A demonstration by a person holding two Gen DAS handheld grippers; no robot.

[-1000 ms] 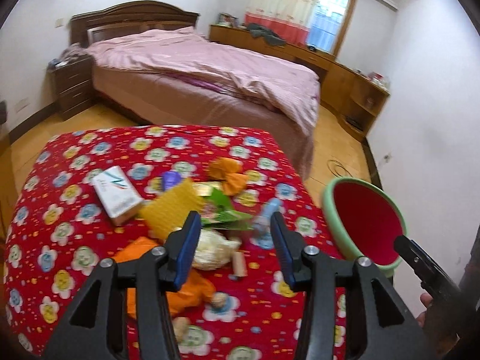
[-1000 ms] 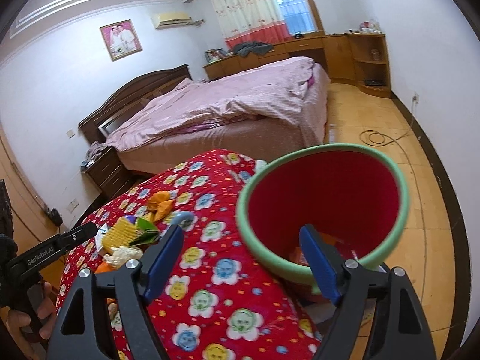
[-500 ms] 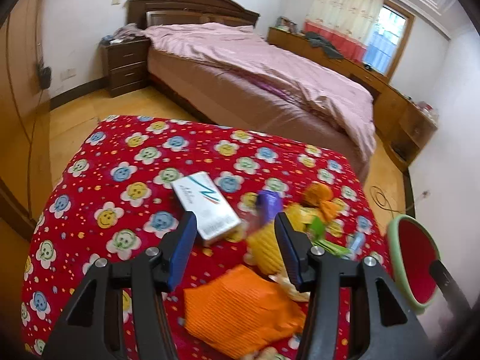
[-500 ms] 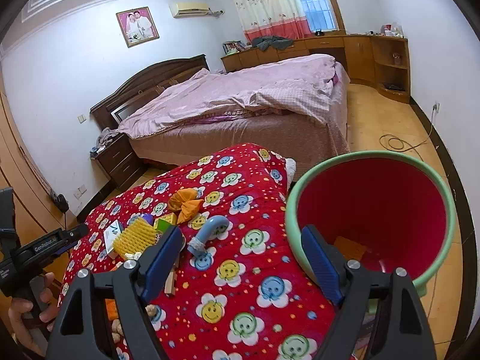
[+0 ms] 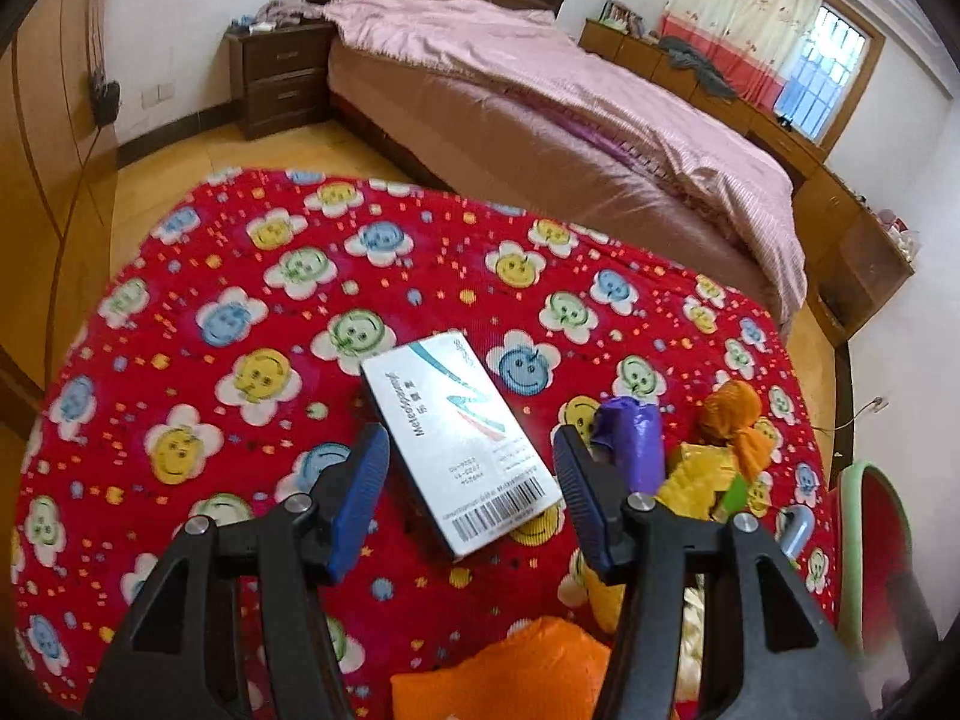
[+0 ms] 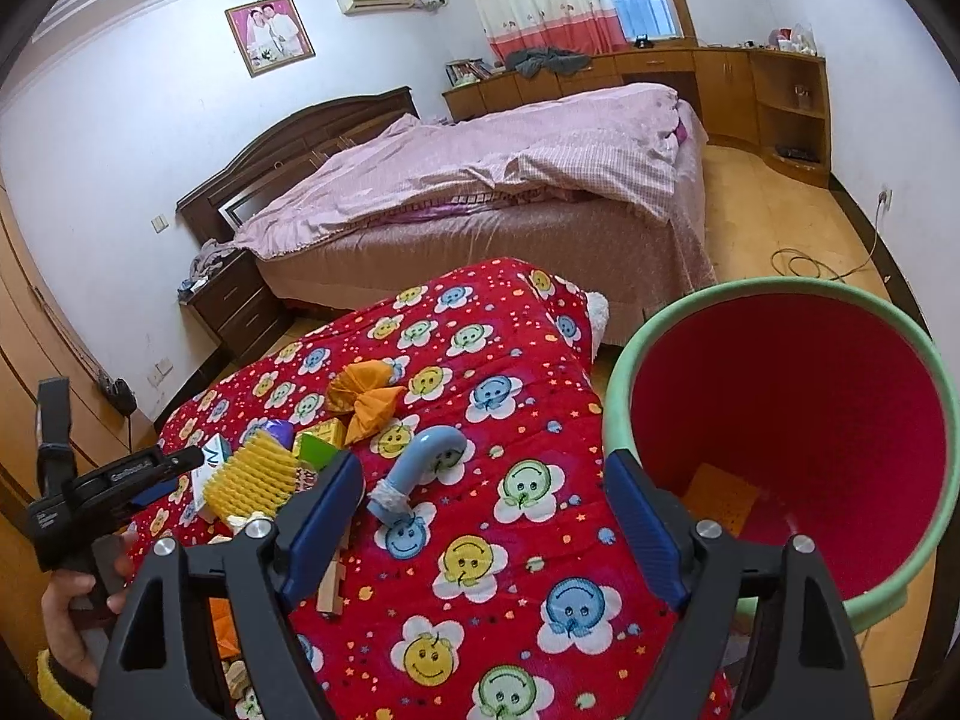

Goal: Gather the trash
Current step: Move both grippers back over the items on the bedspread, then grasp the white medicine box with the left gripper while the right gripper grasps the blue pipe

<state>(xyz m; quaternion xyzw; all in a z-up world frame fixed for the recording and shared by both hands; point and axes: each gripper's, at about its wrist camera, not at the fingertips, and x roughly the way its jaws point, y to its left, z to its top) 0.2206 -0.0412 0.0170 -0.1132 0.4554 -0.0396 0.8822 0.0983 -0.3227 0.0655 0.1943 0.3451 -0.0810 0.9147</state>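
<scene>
A white box (image 5: 459, 438) with a barcode lies on the red flowered tablecloth (image 5: 240, 312). My left gripper (image 5: 468, 492) is open and empty, its fingers straddling the box's near end just above it. Beside it lie a purple wrapper (image 5: 633, 438), an orange wrapper (image 5: 735, 420), yellow foam net (image 6: 255, 477) and an orange bag (image 5: 510, 672). My right gripper (image 6: 480, 516) is open and empty above the table's right edge, next to the green-rimmed red bin (image 6: 798, 420). A blue pipe piece (image 6: 420, 468) lies just ahead of it.
A bed with a pink cover (image 6: 480, 180) stands behind the table. A dark nightstand (image 5: 276, 78) is at the far left. Wooden cabinets (image 6: 750, 90) line the far wall. A cable (image 6: 804, 261) lies on the floor. Small wooden blocks (image 6: 330, 588) lie near my right gripper.
My left gripper has swung left from the trash pile and closed in on the white box. My right gripper has drifted left, away from over the bin toward the table edge.
</scene>
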